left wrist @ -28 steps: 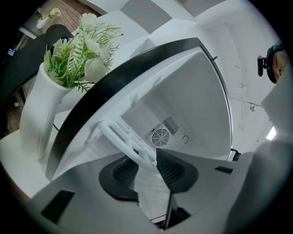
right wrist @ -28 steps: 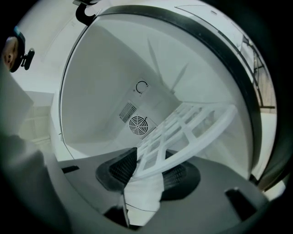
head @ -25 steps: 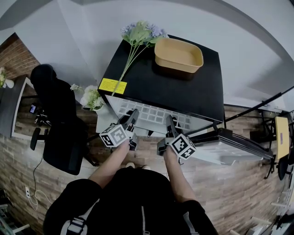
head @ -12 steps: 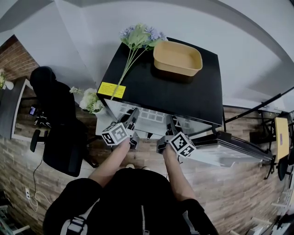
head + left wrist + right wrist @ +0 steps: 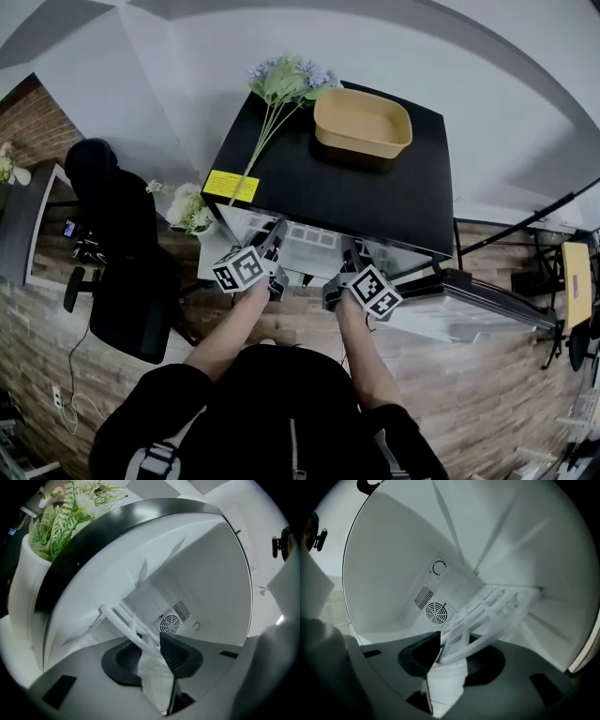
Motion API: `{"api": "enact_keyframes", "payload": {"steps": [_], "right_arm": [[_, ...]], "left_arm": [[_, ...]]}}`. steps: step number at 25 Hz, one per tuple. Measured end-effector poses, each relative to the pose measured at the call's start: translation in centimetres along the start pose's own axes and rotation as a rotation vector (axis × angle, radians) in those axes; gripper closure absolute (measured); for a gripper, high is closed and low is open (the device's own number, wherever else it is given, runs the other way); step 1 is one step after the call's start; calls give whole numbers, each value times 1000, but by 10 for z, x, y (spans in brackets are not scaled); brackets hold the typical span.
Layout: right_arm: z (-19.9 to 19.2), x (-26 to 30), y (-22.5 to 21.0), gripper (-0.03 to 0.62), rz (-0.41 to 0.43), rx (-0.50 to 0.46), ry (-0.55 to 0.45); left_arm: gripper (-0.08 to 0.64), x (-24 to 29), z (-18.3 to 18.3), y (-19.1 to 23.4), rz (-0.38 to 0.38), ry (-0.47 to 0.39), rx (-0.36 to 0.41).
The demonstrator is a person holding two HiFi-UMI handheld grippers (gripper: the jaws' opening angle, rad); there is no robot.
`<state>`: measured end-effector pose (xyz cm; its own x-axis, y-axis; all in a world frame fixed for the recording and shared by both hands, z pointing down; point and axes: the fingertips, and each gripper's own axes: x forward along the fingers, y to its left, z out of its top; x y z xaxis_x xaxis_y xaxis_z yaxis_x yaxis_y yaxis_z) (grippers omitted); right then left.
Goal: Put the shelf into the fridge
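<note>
Holding: white grid shelf (image 5: 492, 606), pinched at its near rim by both grippers, one on each side.
Left gripper (image 5: 150, 648): jaws stand fairly wide but the pads are clamped on the shelf's rim bar. Nothing else is in them.
Right gripper (image 5: 452, 656): same here, pads closed on the near rim, grid fanning out ahead.
Shelf position: near edge is at the mouth of the mini fridge (image 5: 347, 187). The rest is inside the cavity under the black top, with the far edge aimed at the back wall's fan grille (image 5: 169, 623).
Seating: I can't tell if the side edges ride on the wall ledges. The far right corner sits close to a wall ridge, contact unclear.
Step (my read): mid-insertion, not yet slid home or released.
Risk, skew: if I push unevenly with the two hands, the shelf yaws and wedges against a side wall.
Risk, drop: if I let go before both sides are on the ledges, it falls to the cavity floor.
Risk, slip: I only have a thin rim grip, so ramming the back wall could lever it out of the pads.
Risk, jolt: a hard jam shakes the fridge, and the tan tray (image 5: 364, 122) on top could shift.
</note>
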<state>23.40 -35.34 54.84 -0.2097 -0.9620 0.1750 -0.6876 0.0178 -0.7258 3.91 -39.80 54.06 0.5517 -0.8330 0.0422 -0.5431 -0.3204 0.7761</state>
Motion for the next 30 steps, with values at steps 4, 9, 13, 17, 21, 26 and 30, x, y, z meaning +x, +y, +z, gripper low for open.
{"api": "enact_keyframes", "payload": {"steps": [4,9,13,17,21,26,30], "right_arm": [[1,3,-1,439,-3,3,-3],[2,3,-1,436,-10,1,-9],[0,3,-1,426,-2,-5,9],[-2,-3,0,428,12,0,19],[-6,-16,3,425,22,-6,25],[-14,-32,2,439,28,-36,37],[-23,-49,3,525,6,-137,47]], "left_arm": [[434,4,0,2,4,6,6],[434,4,1,3,1,2,10],[426,2,0,1,-14,15,14],[406,-7,-3,-2,-23,36,28],[406,-25,-6,-4,-19,48,93],[435,-48,-4,-7,-11,51,190],[488,-64,-4,-10,6,66,312]]}}
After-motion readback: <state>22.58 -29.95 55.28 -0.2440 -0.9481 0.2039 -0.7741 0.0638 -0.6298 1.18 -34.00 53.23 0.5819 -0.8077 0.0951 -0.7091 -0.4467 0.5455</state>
